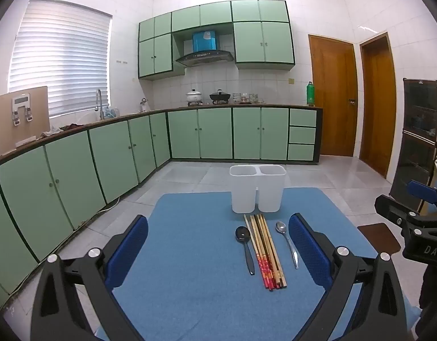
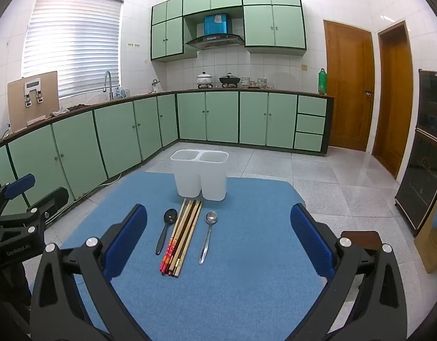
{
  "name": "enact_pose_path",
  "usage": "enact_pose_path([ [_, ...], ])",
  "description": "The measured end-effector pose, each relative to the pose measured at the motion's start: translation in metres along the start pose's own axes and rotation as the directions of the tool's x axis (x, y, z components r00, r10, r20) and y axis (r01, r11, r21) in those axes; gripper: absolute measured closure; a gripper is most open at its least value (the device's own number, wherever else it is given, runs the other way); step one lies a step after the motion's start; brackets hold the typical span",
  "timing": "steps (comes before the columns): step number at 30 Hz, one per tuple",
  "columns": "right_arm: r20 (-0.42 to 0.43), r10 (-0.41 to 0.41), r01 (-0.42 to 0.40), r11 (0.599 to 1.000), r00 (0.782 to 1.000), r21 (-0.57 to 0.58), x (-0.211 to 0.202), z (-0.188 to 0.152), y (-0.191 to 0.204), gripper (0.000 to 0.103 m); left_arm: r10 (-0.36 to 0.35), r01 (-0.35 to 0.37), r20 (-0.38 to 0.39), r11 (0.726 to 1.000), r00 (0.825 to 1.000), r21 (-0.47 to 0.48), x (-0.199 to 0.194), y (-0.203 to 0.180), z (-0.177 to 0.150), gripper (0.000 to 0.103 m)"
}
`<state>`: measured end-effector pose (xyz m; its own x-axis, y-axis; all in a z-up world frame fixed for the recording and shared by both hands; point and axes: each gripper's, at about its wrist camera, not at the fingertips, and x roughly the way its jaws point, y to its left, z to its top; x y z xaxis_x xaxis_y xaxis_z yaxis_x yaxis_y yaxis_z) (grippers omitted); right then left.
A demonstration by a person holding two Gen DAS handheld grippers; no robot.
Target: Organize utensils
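A white two-compartment utensil holder (image 1: 257, 187) (image 2: 200, 174) stands upright at the far side of a blue mat (image 1: 190, 270) (image 2: 246, 270). Both of its compartments look empty. In front of it lie a bundle of several chopsticks (image 1: 266, 250) (image 2: 183, 236), a black spoon (image 1: 244, 245) (image 2: 165, 230) to their left and a silver spoon (image 1: 288, 241) (image 2: 208, 234) to their right. My left gripper (image 1: 218, 244) is open and empty above the mat, its right finger beside the silver spoon. My right gripper (image 2: 218, 233) is open and empty, straddling the utensils from above.
The mat covers a small table over a grey tiled floor. Green kitchen cabinets (image 1: 104, 153) run along the left and back. Two wooden doors (image 2: 349, 91) are at the right, with a dark cabinet (image 2: 425, 156) beside them. A brown chair corner (image 1: 378, 236) sits right of the table.
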<state>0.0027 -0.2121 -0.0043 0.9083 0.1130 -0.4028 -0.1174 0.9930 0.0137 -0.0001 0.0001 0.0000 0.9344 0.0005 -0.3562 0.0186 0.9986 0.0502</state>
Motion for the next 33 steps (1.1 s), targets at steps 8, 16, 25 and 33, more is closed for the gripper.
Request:
enact_pose_path([
  [8, 0.0, 0.001, -0.001, 1.0, 1.0, 0.002, 0.0001, -0.0002, -0.0001, 0.005, 0.0, 0.0, -0.002, 1.0, 1.0, 0.004, 0.0023, -0.0013, 0.0002, 0.006],
  [16, 0.002, 0.0, 0.0, 1.0, 1.0, 0.003, 0.0002, -0.0002, -0.0001, 0.005, 0.0, 0.0, 0.001, 1.0, 1.0, 0.003, -0.0001, -0.0004, 0.0002, 0.006],
  [25, 0.001, 0.002, -0.002, 1.0, 1.0, 0.004, 0.0008, -0.0005, 0.0001, 0.005, -0.002, 0.002, 0.001, 1.0, 1.0, 0.003, -0.0022, 0.0035, -0.0001, 0.006],
  [33, 0.001, 0.003, -0.003, 1.0, 1.0, 0.004, 0.0008, -0.0005, 0.0, 0.005, 0.001, -0.001, 0.002, 1.0, 1.0, 0.004, -0.0043, 0.0052, 0.0006, 0.006],
])
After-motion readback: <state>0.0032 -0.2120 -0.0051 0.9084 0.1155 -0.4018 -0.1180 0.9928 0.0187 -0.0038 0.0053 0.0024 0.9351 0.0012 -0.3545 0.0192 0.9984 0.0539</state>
